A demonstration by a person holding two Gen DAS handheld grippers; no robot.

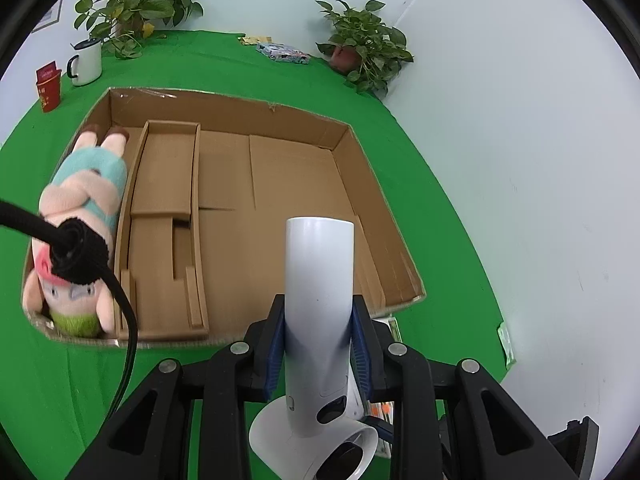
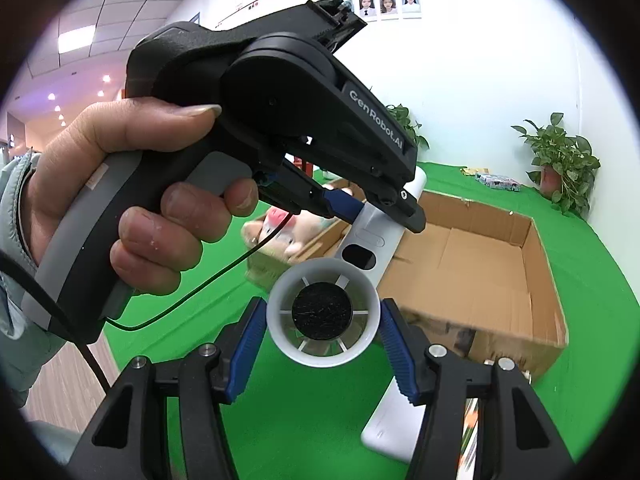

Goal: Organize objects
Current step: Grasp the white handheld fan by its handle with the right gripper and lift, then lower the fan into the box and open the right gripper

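My left gripper is shut on the handle of a white hair dryer and holds it above the near edge of the open cardboard box. In the right wrist view the left gripper clamps the dryer. The dryer's round intake end sits between my right gripper's blue pads, which stand apart from it, open. A plush pig doll lies in the box's left compartment. A black cable hangs in front of the doll.
Cardboard dividers split the box's left part. A white mug, a red cup, two potted plants, and a packet stand on the green cloth behind the box. A white slab lies near the right gripper.
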